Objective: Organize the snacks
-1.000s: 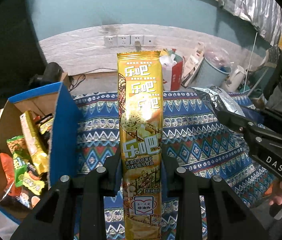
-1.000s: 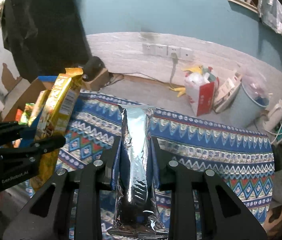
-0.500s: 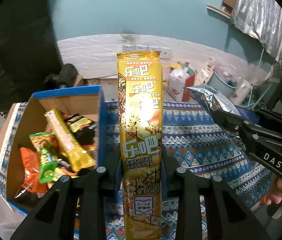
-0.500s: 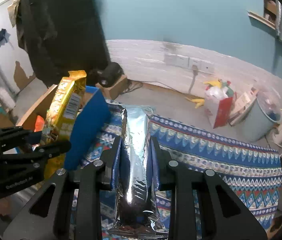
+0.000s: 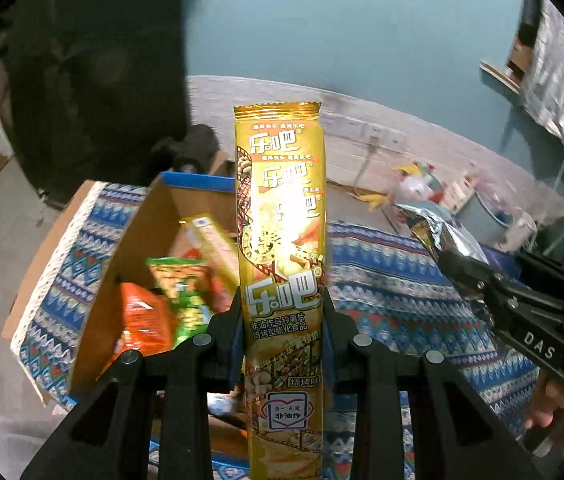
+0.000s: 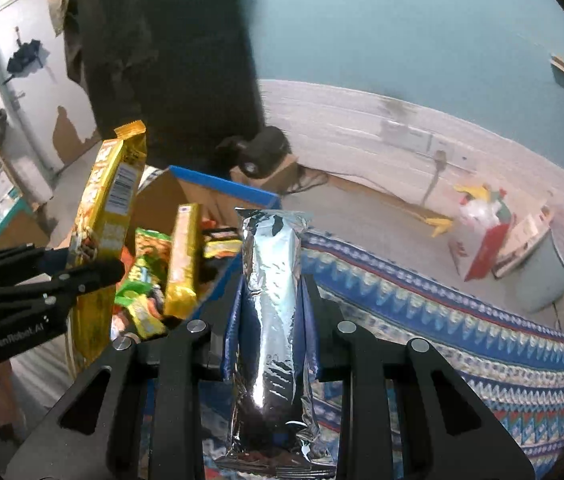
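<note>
Left gripper (image 5: 282,312) clamped on upright gold packet (image 5: 280,216); right gripper (image 6: 272,300) on upright foil packet (image 6: 272,280).

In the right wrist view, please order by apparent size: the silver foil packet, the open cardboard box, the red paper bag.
1. Silver foil packet, though nearness to the camera inflates it.
2. Open cardboard box, partly hidden.
3. Red paper bag, far off.

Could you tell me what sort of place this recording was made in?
Probably a lived-in room at home, used partly for storage: a patterned cloth covers the work surface, wall sockets sit above wood-look panelling, and a bucket and bags clutter the floor.
</note>
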Available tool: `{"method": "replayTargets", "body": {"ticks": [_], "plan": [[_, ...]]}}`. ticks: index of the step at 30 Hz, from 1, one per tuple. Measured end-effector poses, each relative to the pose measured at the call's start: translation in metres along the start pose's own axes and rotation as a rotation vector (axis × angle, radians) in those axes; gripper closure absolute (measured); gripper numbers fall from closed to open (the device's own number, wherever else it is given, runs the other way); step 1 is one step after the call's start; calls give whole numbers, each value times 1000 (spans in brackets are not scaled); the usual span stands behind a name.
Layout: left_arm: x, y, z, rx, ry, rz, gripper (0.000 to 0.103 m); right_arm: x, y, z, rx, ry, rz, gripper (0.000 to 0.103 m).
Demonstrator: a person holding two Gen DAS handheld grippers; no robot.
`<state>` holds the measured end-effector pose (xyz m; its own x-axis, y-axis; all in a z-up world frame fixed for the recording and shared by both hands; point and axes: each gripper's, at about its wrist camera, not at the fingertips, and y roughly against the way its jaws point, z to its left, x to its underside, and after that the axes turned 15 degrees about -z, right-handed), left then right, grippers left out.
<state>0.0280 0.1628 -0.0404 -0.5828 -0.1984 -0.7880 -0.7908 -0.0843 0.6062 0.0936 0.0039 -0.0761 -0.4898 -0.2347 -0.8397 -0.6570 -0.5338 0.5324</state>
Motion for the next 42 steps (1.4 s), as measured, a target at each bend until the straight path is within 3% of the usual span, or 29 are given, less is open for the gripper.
{"method": "replayTargets", "body": {"ticks": [9,17,20,24,29,36,39,40,42], "plan": [[0,-22,51,-98,75,24,71,-5,-35,35,-57,1,22,77],[9,-44,73,-163,108,79,70,-4,-60,63,-91,21,56,77],[13,-45,78,-191,99,91,65,-5,-67,71,-106,23,62,77],[16,-36,84,-211,108,82,51,-5,-77,81,-126,25,75,77],[17,-24,90,-206,129,78,50,-5,-89,94,-158,34,92,77],[15,-5,91,-224,118,47,33,-3,-98,107,-198,52,105,76],[14,3,89,-231,111,31,30,-5,-95,108,-189,48,92,52],[14,5,88,-228,113,32,30,-6,-92,106,-185,45,81,47],[13,8,87,-217,115,31,30,-10,-87,104,-181,45,71,47]]}}
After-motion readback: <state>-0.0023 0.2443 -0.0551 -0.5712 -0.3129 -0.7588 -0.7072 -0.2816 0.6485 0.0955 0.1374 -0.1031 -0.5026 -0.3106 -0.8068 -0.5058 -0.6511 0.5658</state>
